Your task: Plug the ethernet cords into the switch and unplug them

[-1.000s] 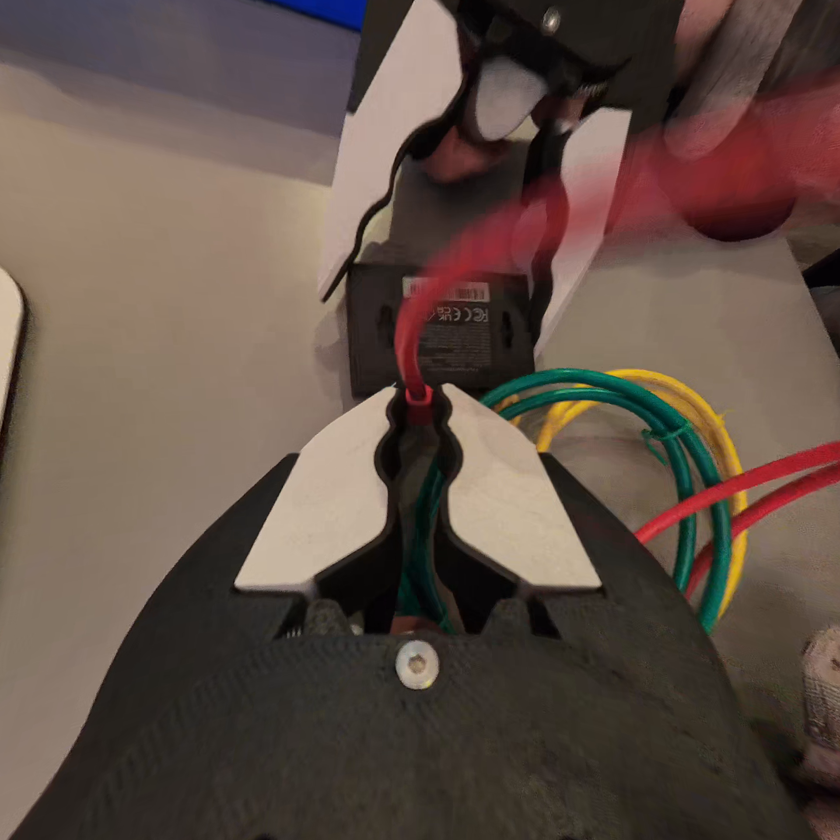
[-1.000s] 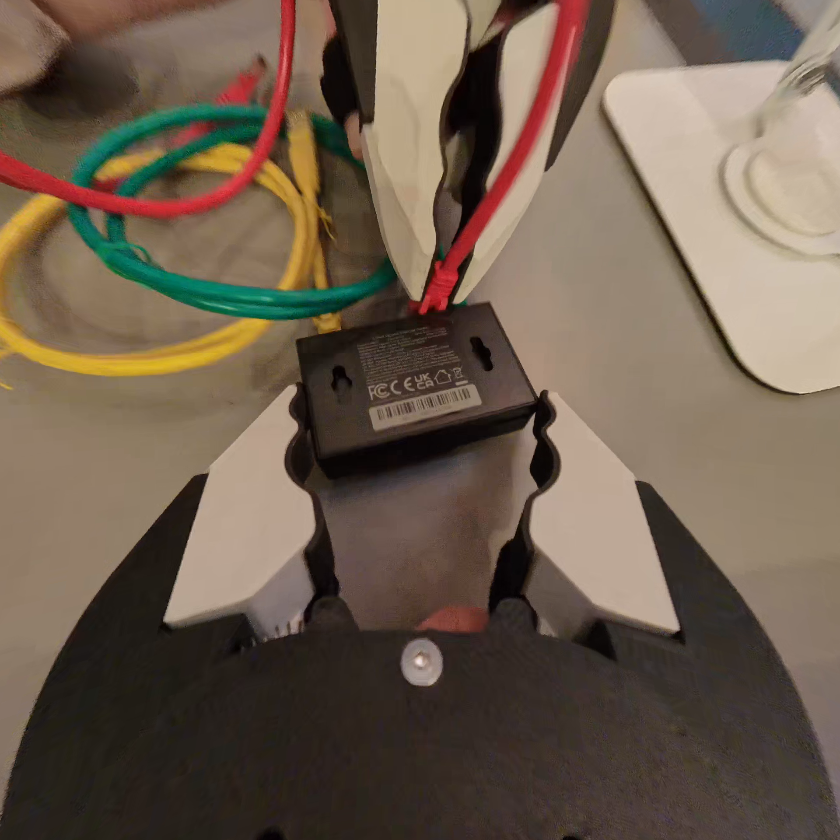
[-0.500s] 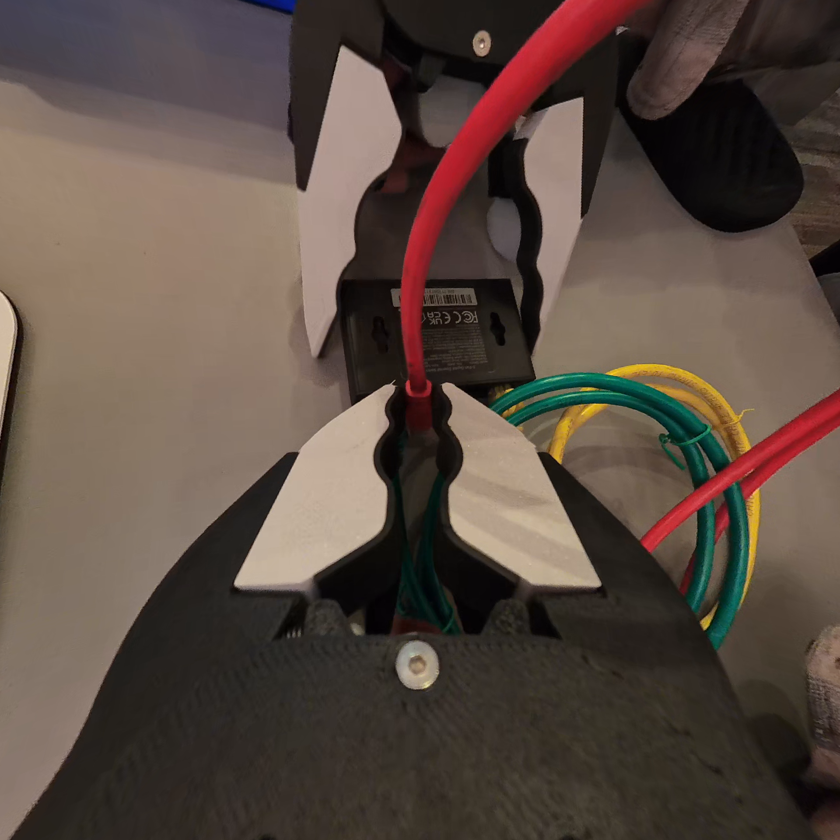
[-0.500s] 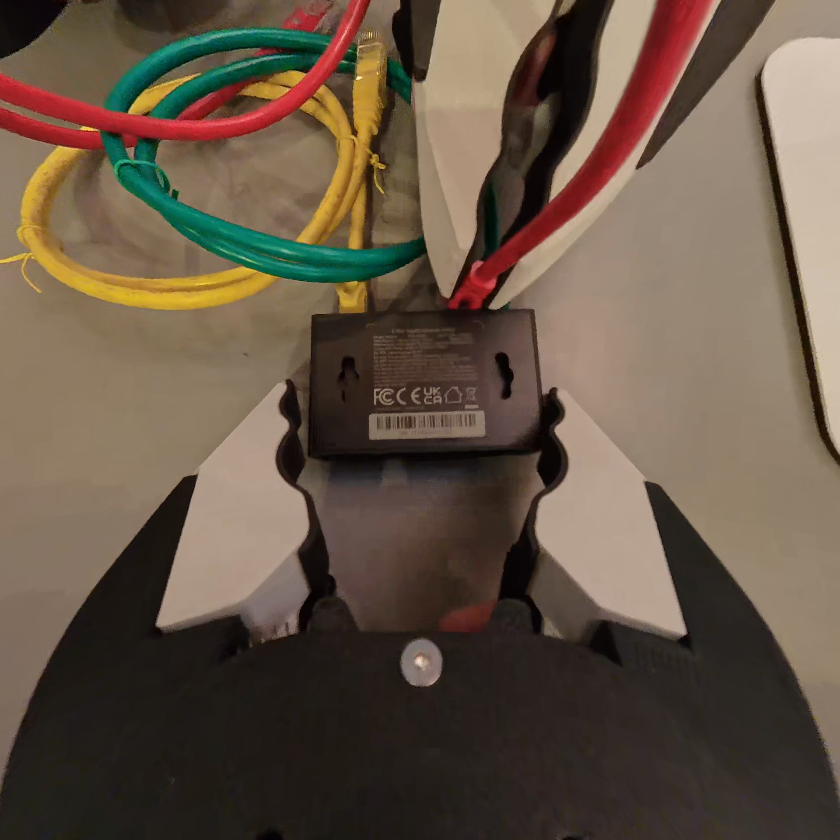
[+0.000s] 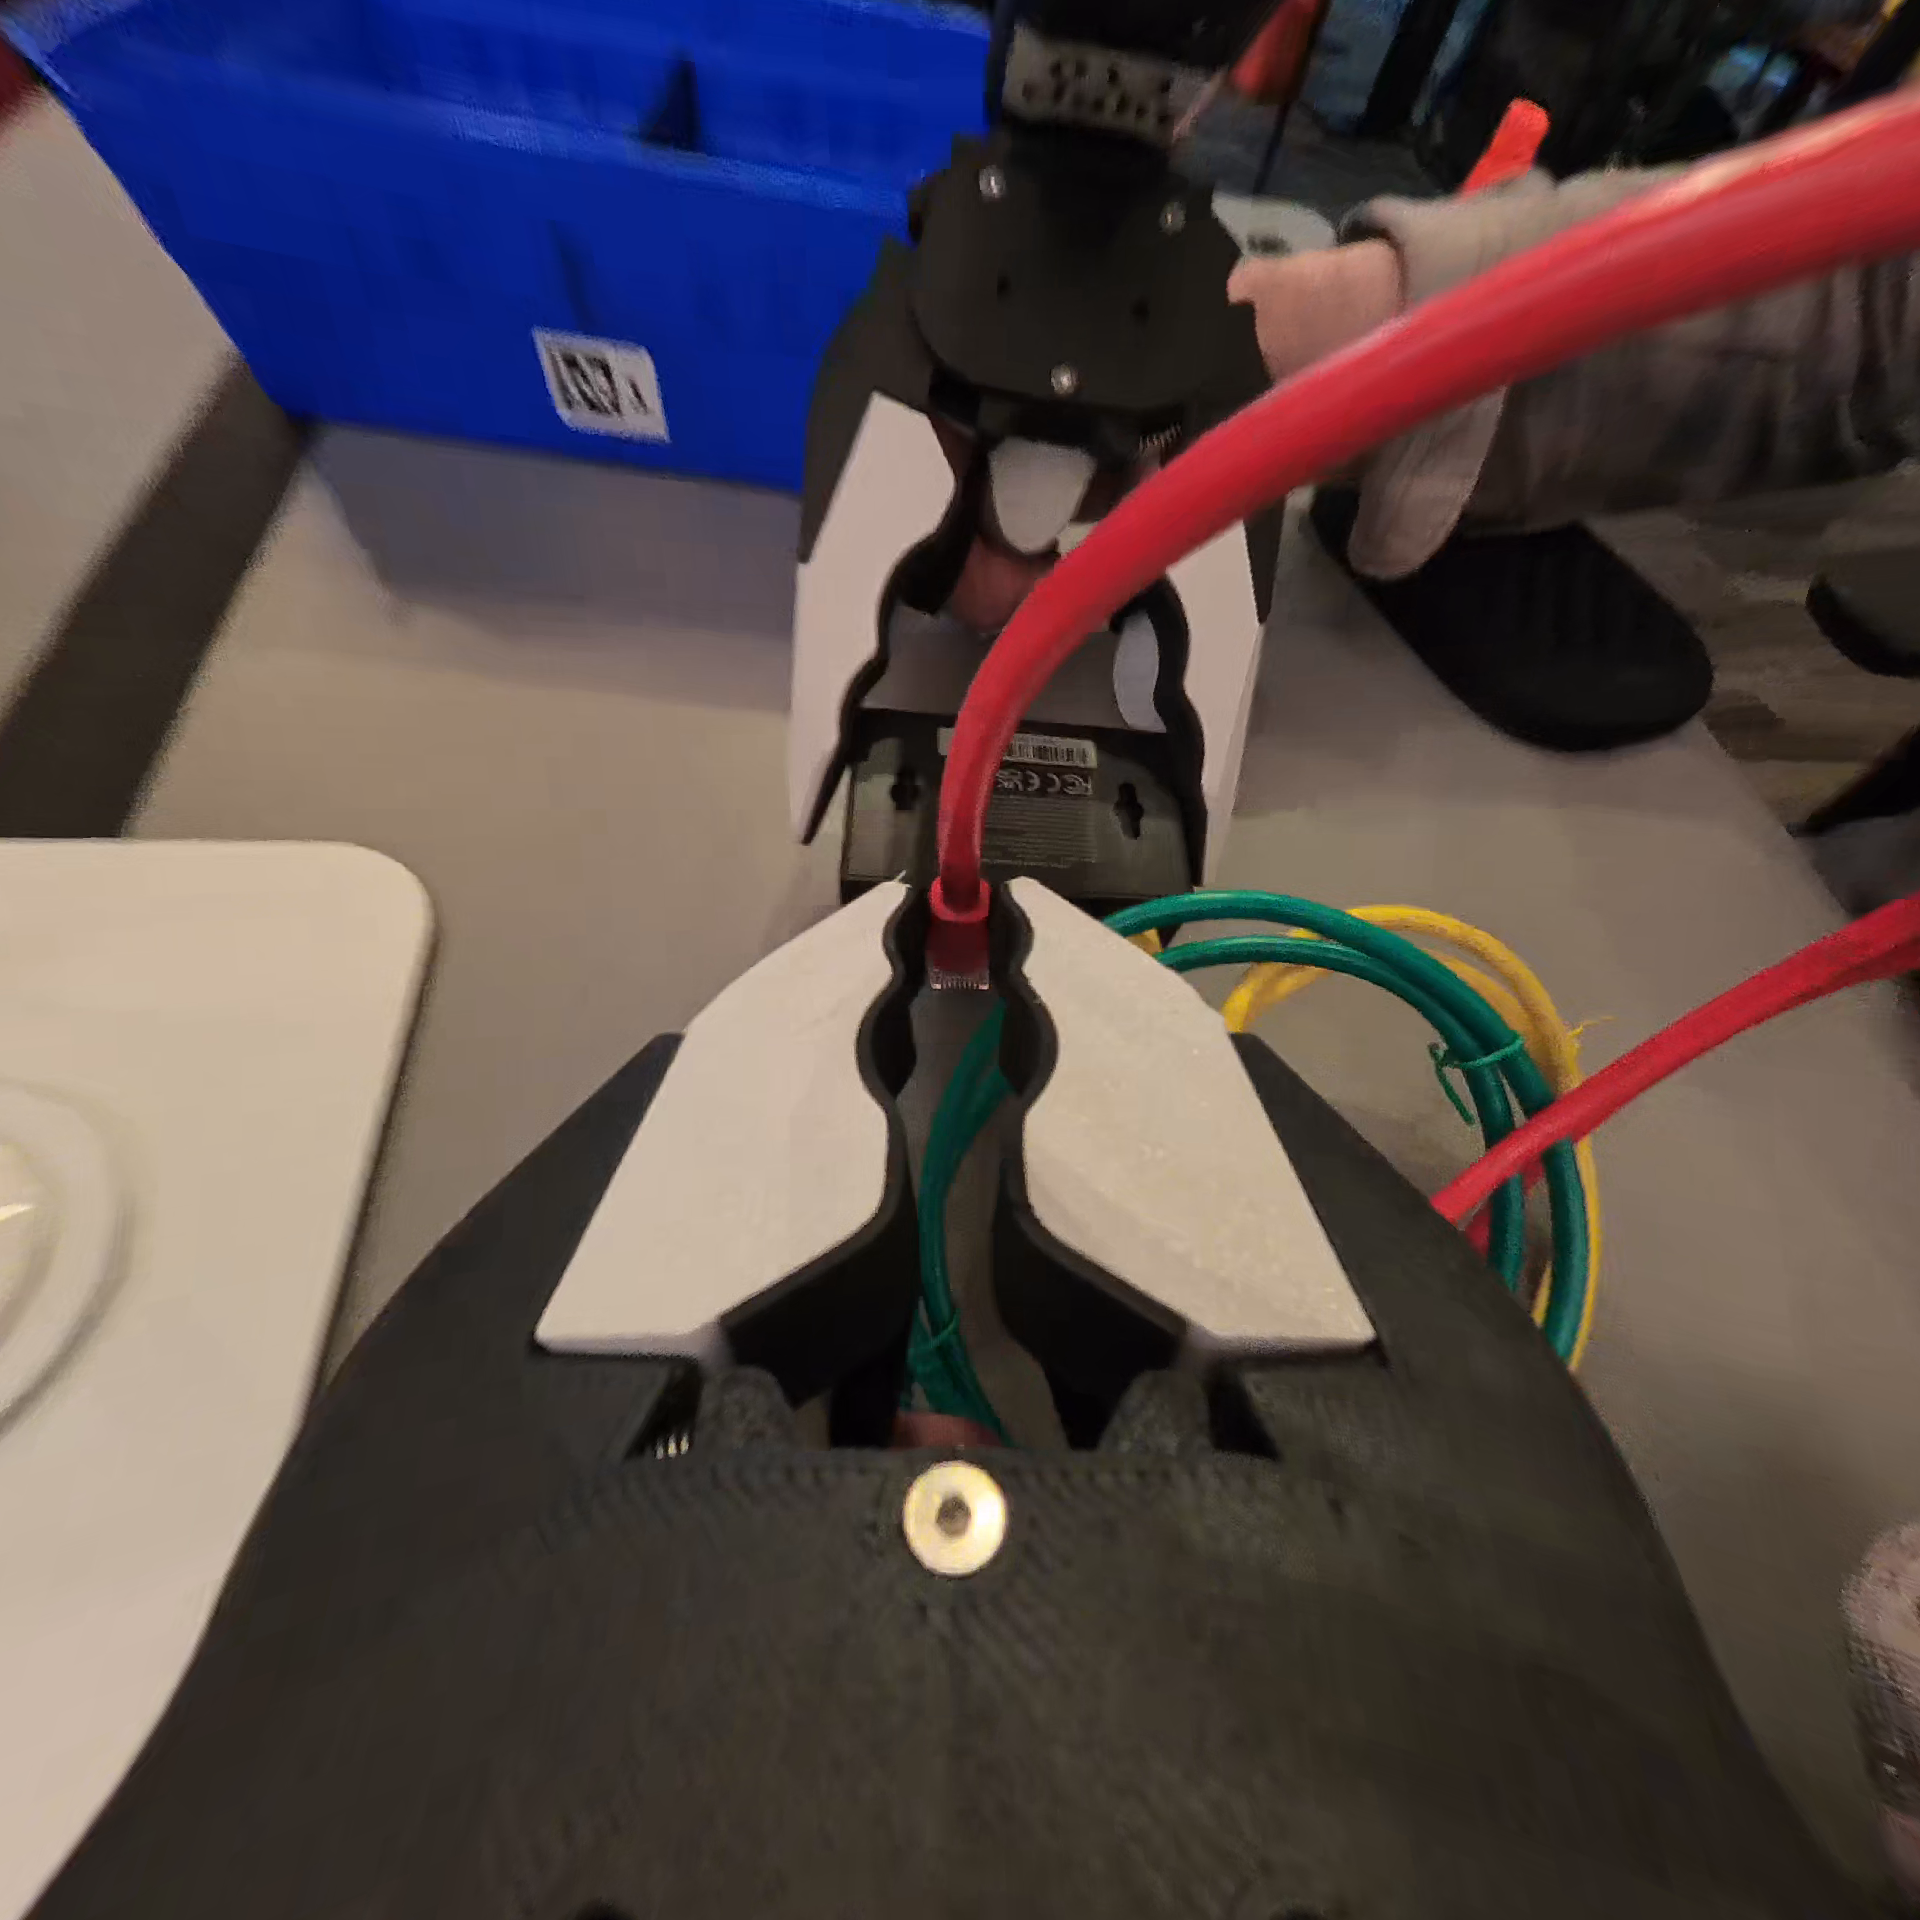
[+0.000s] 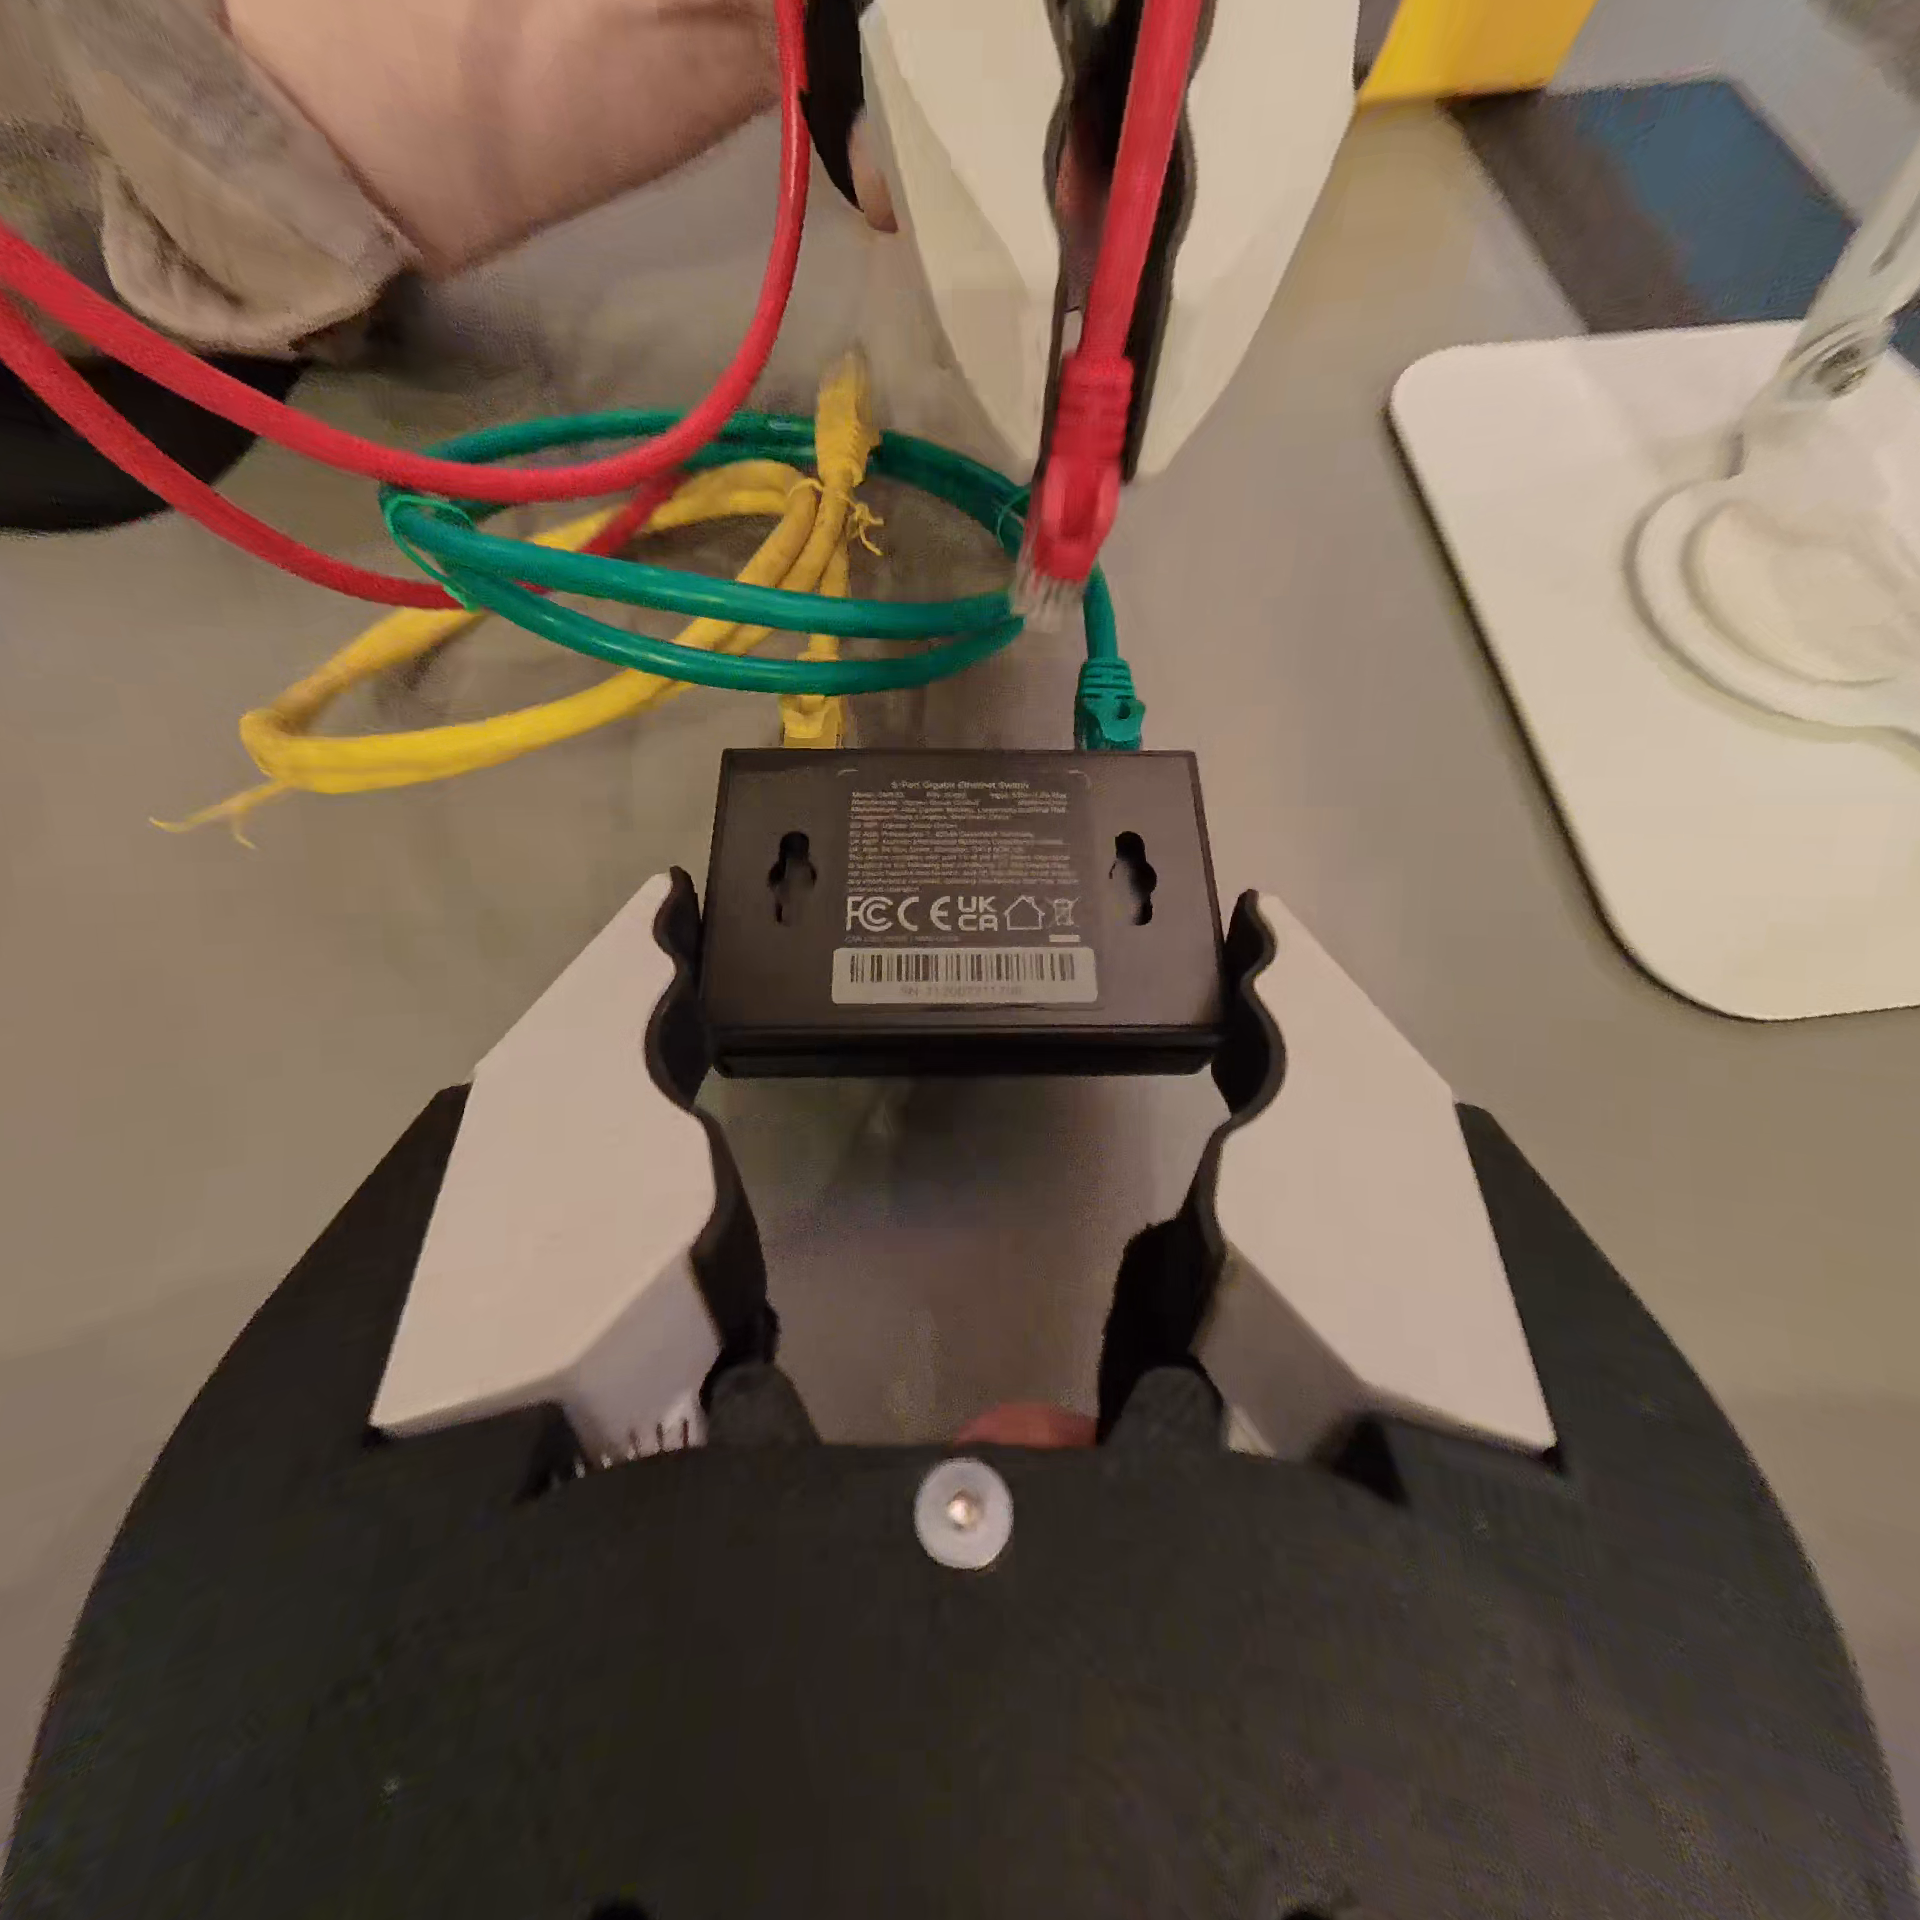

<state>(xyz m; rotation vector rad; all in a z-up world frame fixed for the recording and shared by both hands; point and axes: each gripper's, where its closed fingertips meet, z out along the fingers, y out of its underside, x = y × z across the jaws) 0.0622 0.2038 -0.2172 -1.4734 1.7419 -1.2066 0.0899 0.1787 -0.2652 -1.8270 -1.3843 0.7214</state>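
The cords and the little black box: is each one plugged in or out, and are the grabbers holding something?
Red cord: unplugged, its plug lifted clear of the switch.
Green cord: plugged into the switch.
Yellow cord: plug at the switch, seemingly in.
Switch: label side up, gripped at both sides.
Left gripper: fingers shut on the red cord.
Right gripper: fingers shut on the switch.

My left tongs (image 5: 958, 940) have matt white pads with a fine grain on a black body of ribbed, printed-looking plastic, fixed by 1 shiny metal screw (image 5: 954, 1536). The red cord (image 5: 1226, 488) looks smooth and slightly glossy. The switch (image 6: 961, 904) is matt black plastic with a paper-like sticker. The desk (image 6: 312, 987) is smooth, dull grey.
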